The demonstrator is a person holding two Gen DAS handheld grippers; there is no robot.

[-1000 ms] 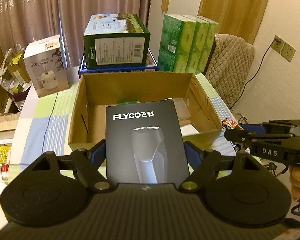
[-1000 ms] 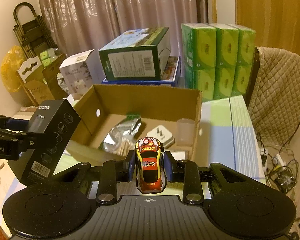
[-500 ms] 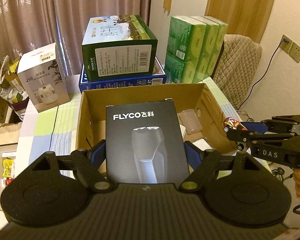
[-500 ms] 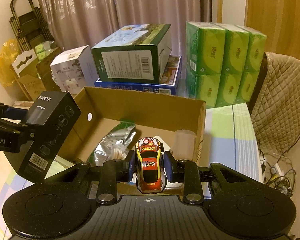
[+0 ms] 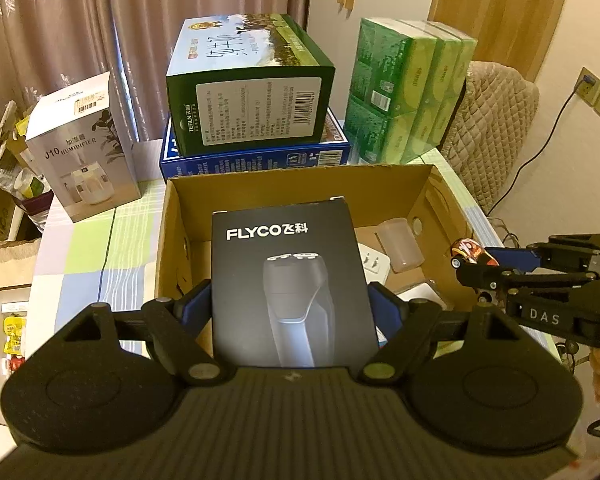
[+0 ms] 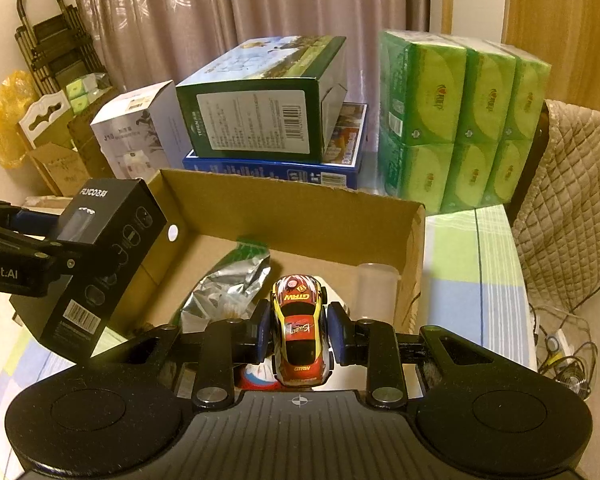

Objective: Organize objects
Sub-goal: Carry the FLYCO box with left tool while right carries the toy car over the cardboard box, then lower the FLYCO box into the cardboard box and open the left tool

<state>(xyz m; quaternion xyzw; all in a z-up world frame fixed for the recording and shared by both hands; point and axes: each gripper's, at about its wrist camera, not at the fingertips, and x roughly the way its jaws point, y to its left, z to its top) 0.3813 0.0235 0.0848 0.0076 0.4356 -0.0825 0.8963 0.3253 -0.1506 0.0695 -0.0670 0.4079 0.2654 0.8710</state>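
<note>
My left gripper (image 5: pixel 290 306) is shut on a black FLYCO shaver box (image 5: pixel 290 280), held over the near left part of an open cardboard box (image 5: pixel 300 184). In the right wrist view the same shaver box (image 6: pixel 100 256) hangs at the left, above the carton's left wall. My right gripper (image 6: pixel 300 330) is shut on a small red and yellow toy car (image 6: pixel 300 330), over the near edge of the cardboard box (image 6: pixel 292 208). Seen from the left wrist, the toy car (image 5: pixel 470 252) and the right gripper (image 5: pixel 476 268) sit by the carton's right wall.
Inside the carton lie a silver foil pouch (image 6: pixel 224 288), a translucent cup (image 6: pixel 376 292) and a white plug adapter (image 5: pixel 374 266). Behind it stand a green box (image 5: pixel 252 88) on a blue box (image 5: pixel 256 158), green tissue packs (image 6: pixel 460 120) and a white humidifier box (image 5: pixel 84 148). A quilted chair (image 6: pixel 572 200) is at the right.
Both grippers have moved forward toward the carton with their objects still held. The carton and the boxes behind it appear closer and lower in both views.
</note>
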